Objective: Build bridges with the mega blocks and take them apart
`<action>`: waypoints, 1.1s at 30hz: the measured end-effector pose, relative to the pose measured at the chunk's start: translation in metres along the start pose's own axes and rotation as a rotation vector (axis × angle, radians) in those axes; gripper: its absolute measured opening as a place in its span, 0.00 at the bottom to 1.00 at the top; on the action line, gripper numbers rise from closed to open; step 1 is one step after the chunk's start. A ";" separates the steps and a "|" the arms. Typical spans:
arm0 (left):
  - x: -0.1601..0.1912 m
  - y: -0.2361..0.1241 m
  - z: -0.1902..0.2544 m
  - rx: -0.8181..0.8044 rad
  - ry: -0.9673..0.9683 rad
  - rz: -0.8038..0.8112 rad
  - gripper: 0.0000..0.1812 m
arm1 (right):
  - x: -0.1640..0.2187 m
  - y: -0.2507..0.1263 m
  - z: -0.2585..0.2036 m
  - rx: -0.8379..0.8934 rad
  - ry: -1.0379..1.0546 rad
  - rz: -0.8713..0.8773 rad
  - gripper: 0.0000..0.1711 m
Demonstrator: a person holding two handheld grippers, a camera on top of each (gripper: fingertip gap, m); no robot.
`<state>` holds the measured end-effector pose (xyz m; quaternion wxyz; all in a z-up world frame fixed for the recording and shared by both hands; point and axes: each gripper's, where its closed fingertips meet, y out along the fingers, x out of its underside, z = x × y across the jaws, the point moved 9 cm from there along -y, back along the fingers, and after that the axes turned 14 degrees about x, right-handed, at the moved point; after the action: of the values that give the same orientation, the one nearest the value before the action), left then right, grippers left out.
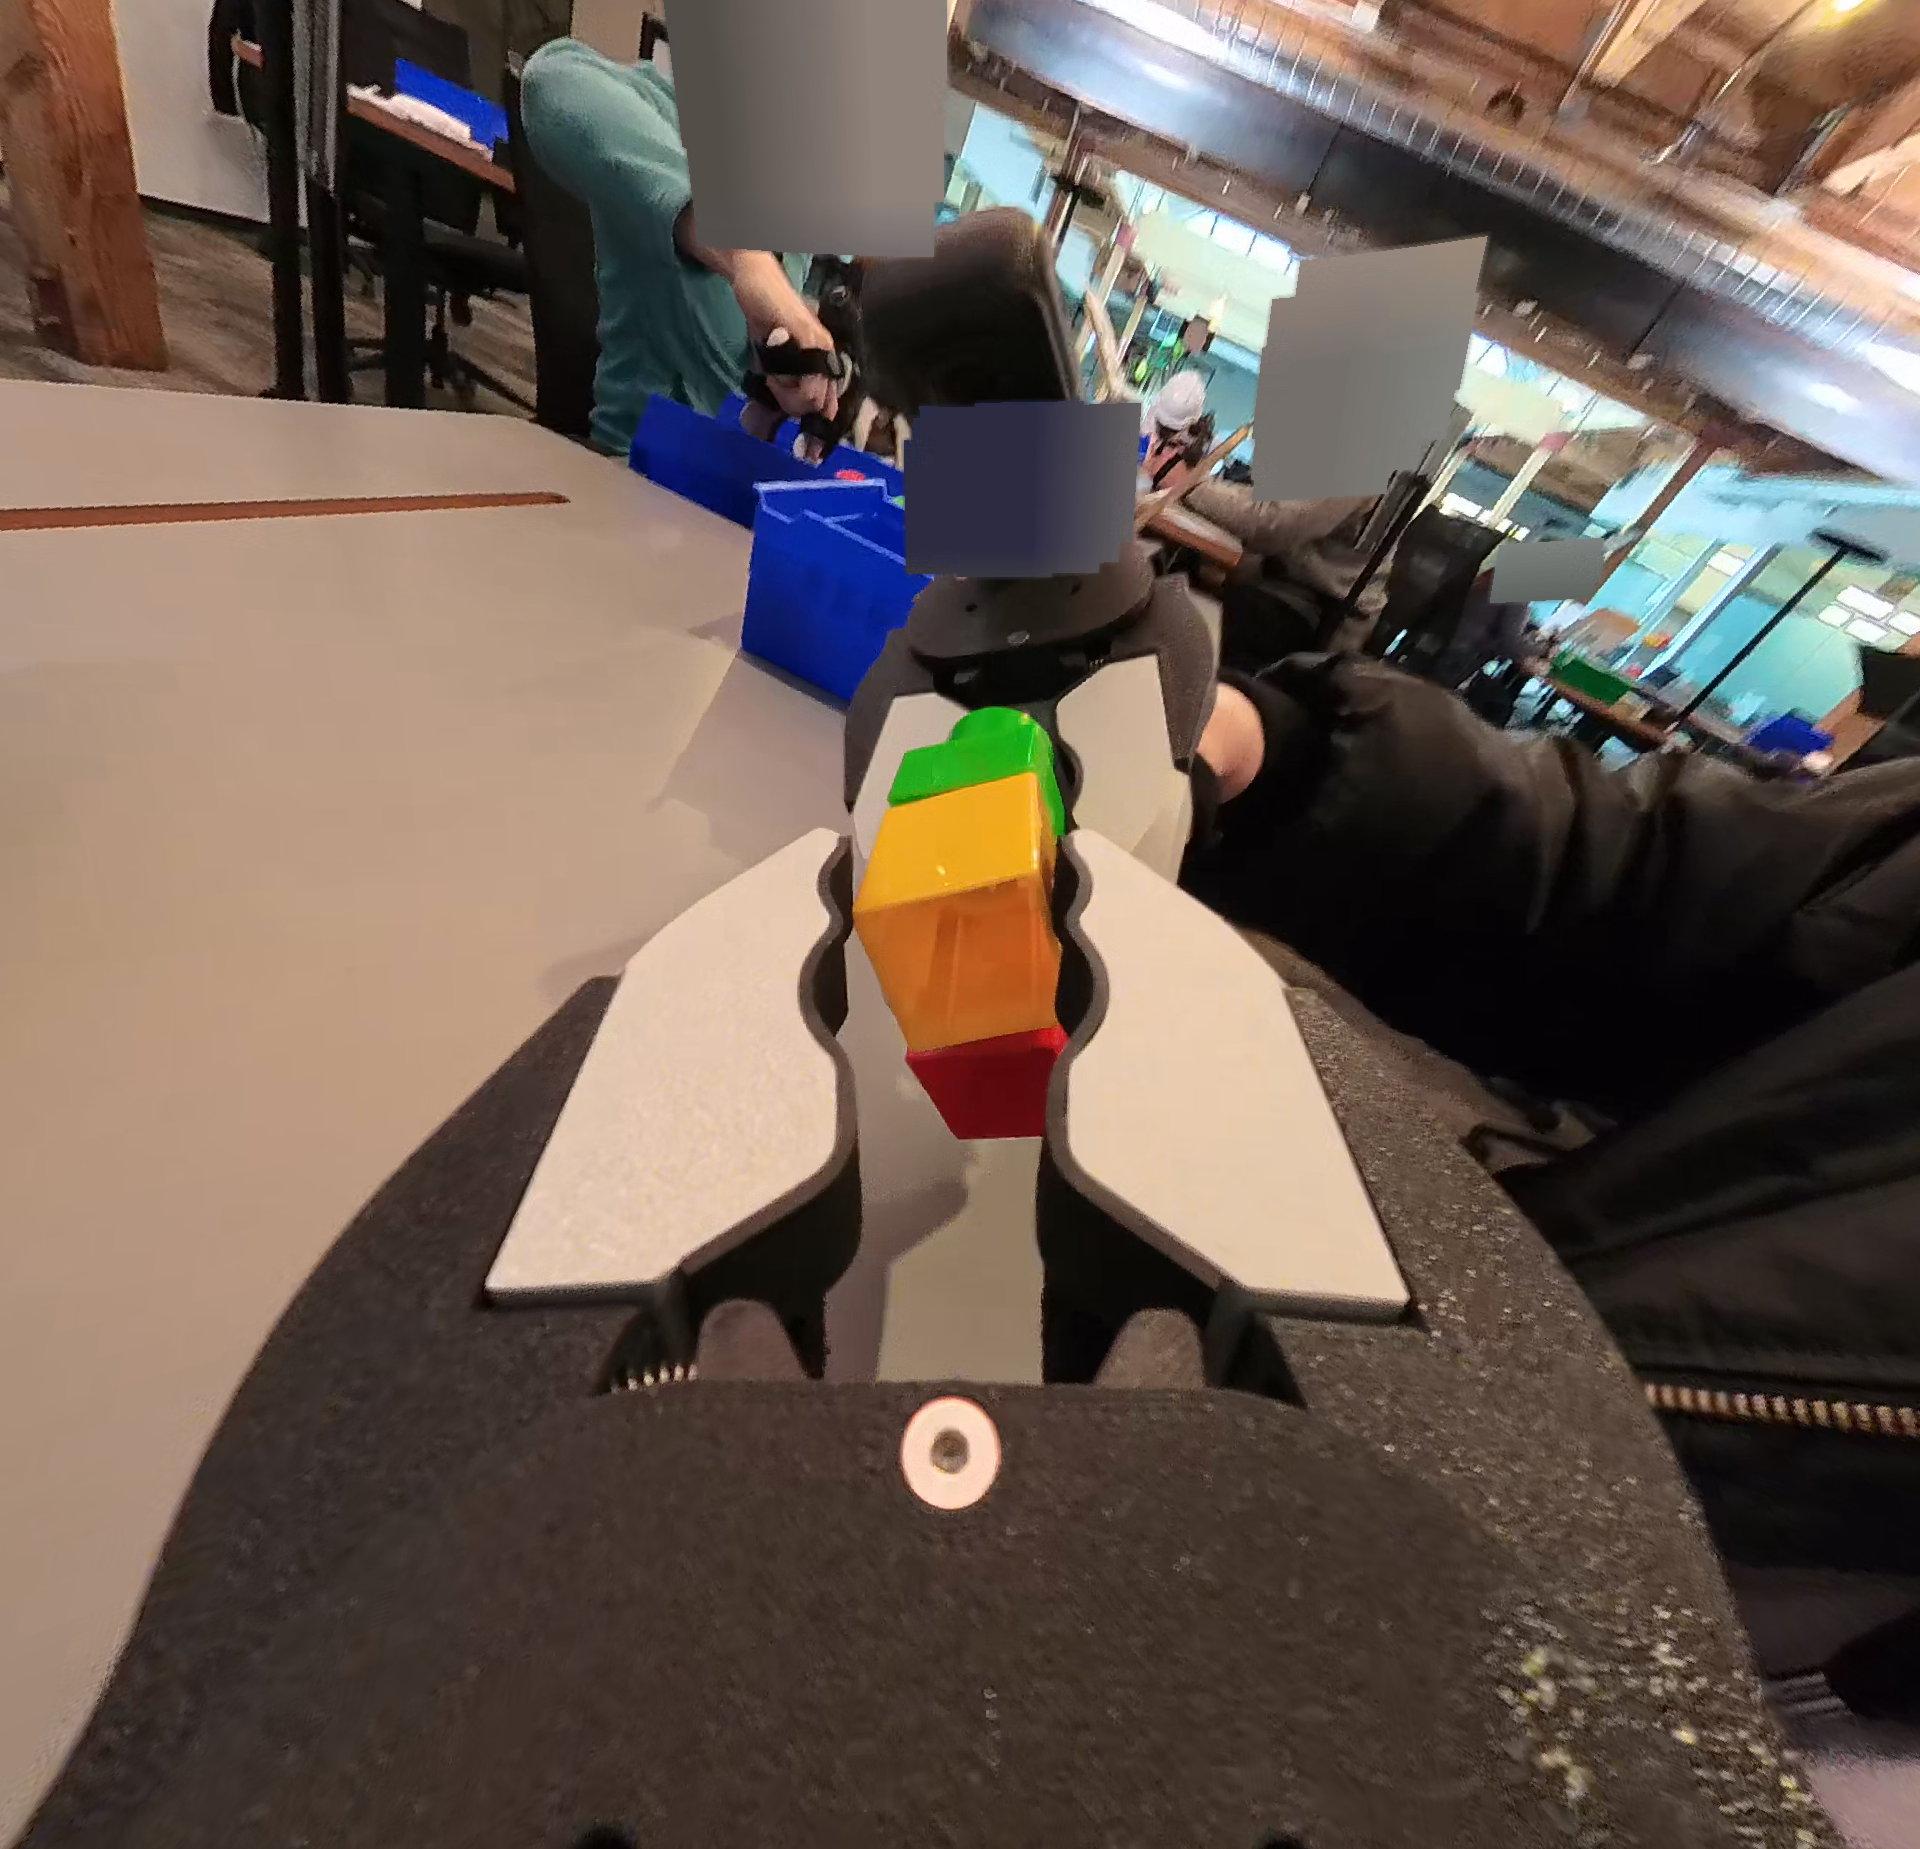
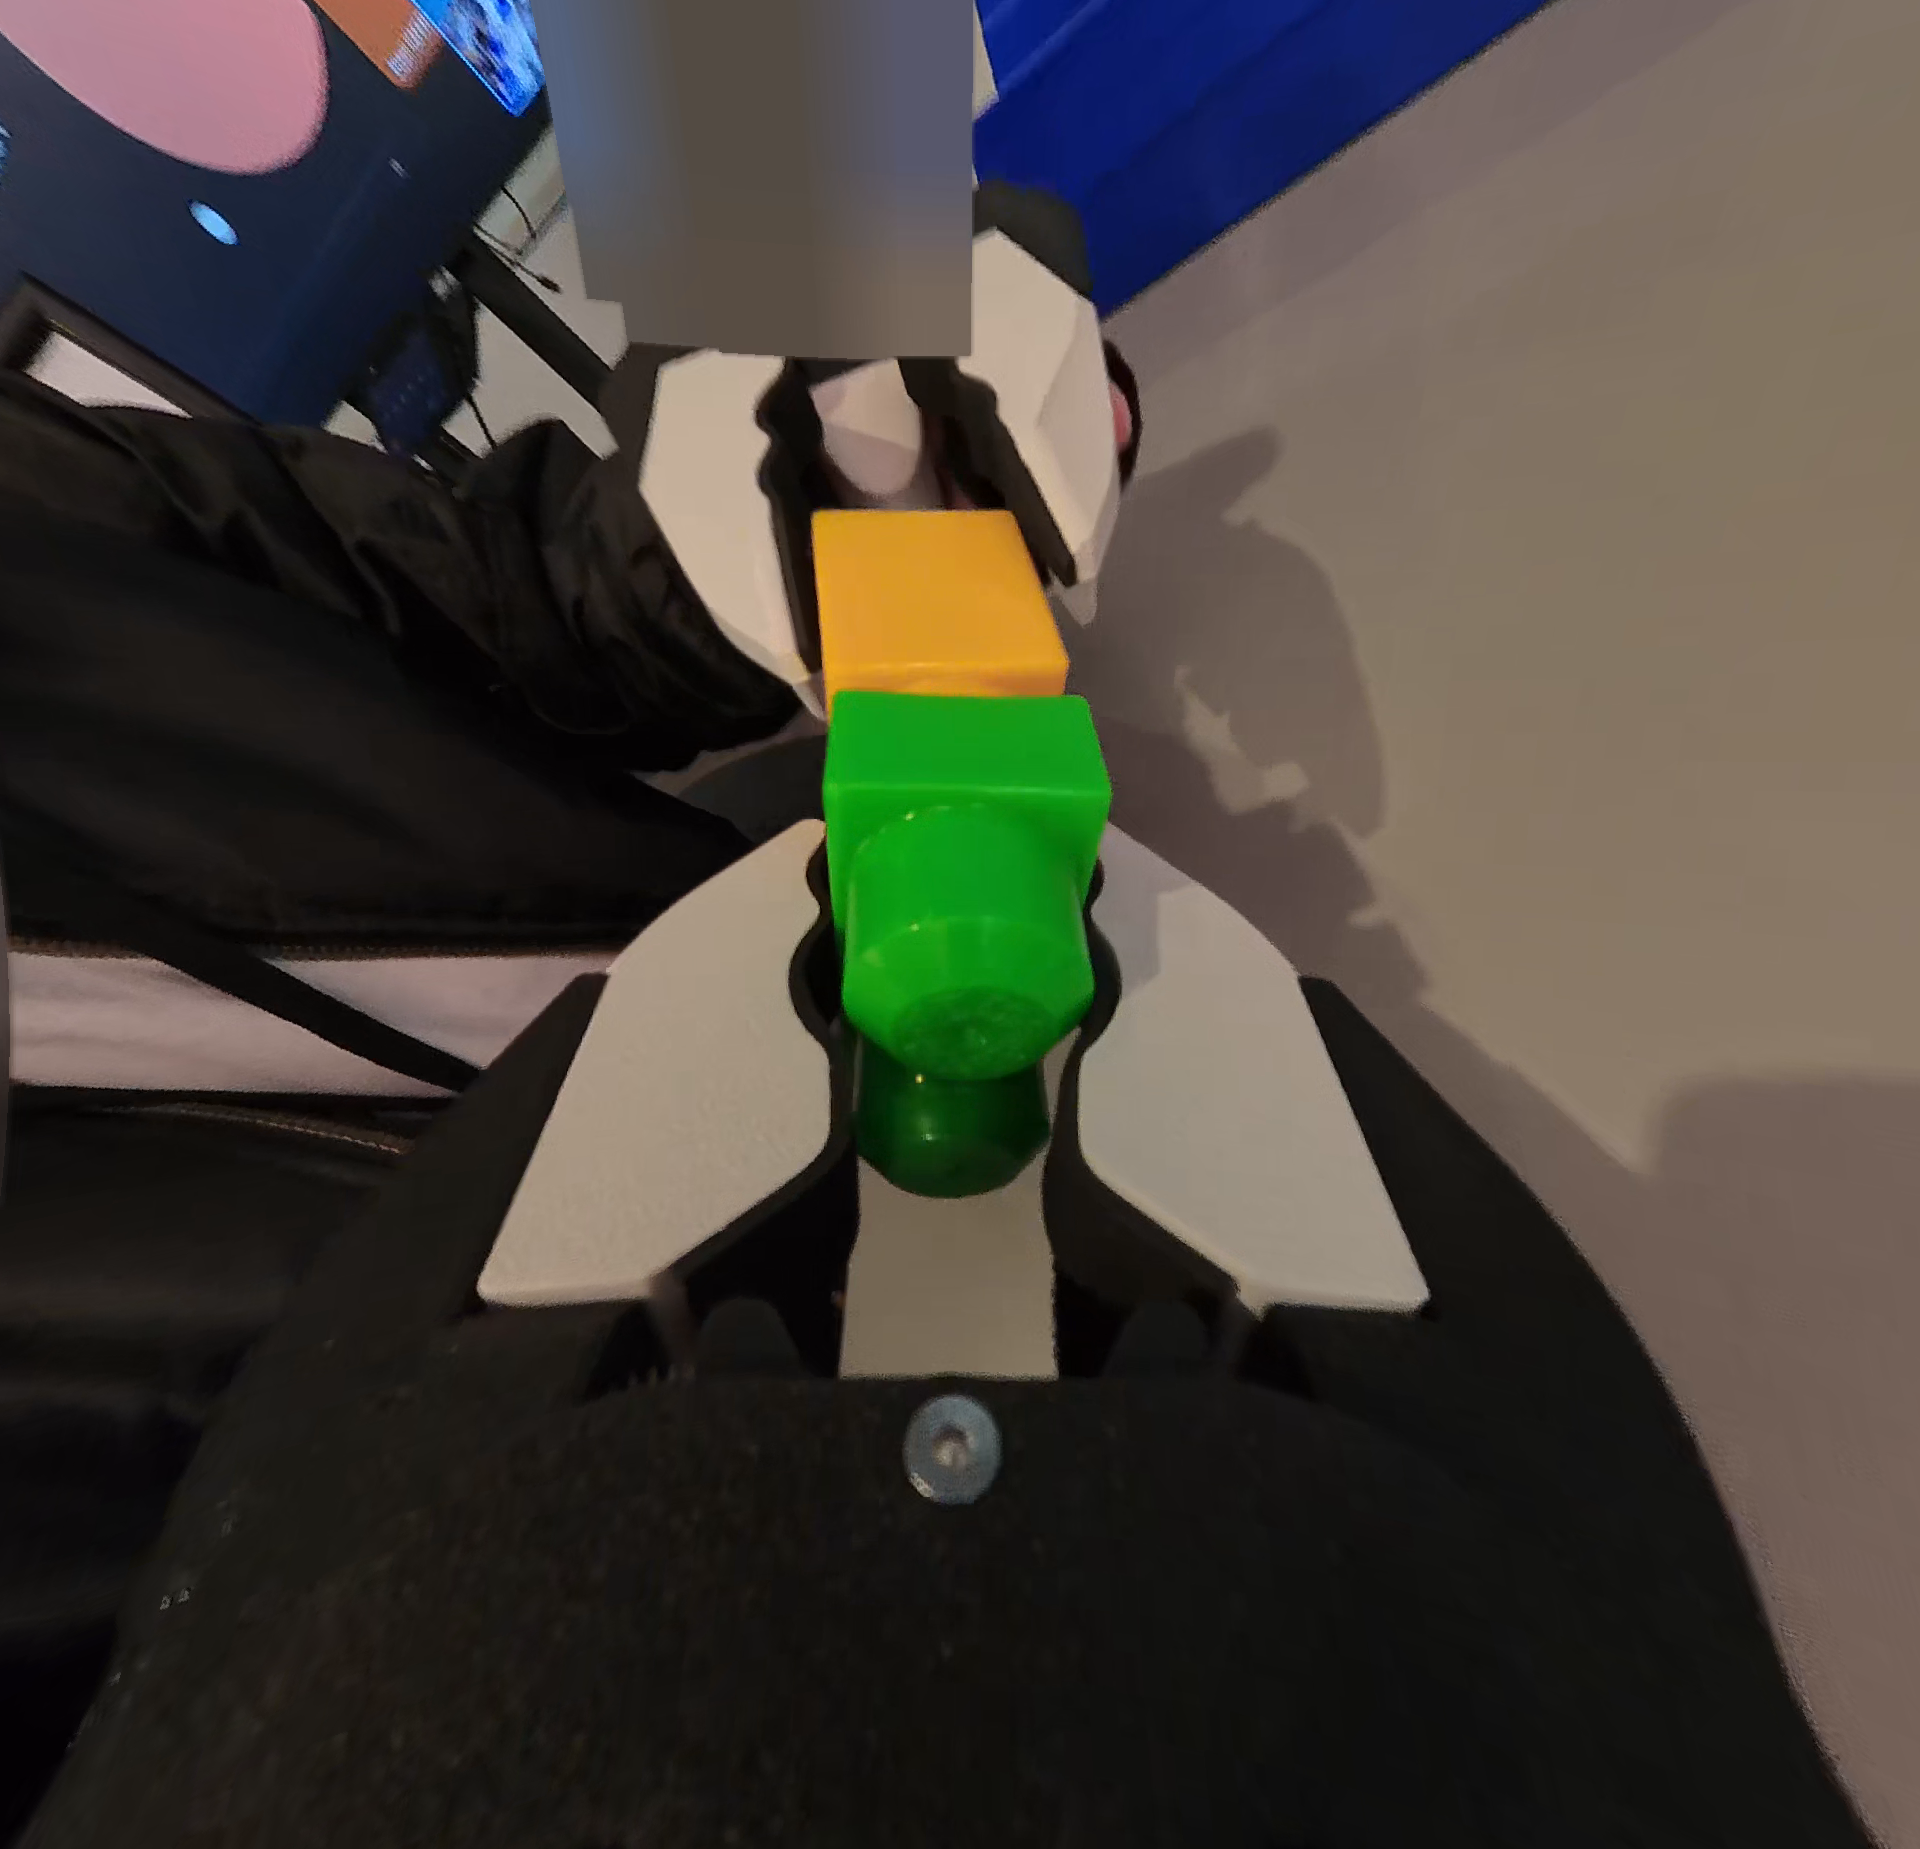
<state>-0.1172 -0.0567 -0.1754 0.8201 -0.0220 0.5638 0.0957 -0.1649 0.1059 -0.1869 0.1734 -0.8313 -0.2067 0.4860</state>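
A short stack of mega blocks is held in the air between both grippers: a red block, a yellow block and a green block, joined in a row. My left gripper is shut on the yellow block. My right gripper faces it from the far side and grips the green block. In the right wrist view my right gripper is shut on the green block, whose stud points at the camera. The yellow block sits beyond it, in the left gripper. The red block is hidden there.
The grey table lies below and to the left. Blue bins stand at its far edge, also in the right wrist view. A person in teal reaches into one. A dark jacket sleeve is on the right. Tip to tip, the grippers are about 4 centimetres apart.
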 end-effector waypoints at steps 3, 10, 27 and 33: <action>0.001 0.000 0.001 0.014 -0.013 0.031 0.20 | -0.003 -0.002 -0.001 -0.051 0.037 0.068 0.24; 0.004 0.002 0.002 0.041 0.005 0.009 0.20 | 0.002 0.000 -0.004 -0.052 -0.021 0.032 0.24; 0.011 0.007 -0.003 0.070 -0.044 -0.074 0.20 | 0.003 0.000 -0.003 0.021 -0.069 -0.122 0.23; 0.013 0.007 -0.003 0.080 -0.050 -0.069 0.20 | 0.007 0.001 -0.001 0.002 -0.057 -0.111 0.24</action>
<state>-0.1166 -0.0489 -0.1881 0.8369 -0.0061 0.5454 0.0455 -0.1605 0.1078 -0.1918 0.1951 -0.8042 -0.2568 0.4992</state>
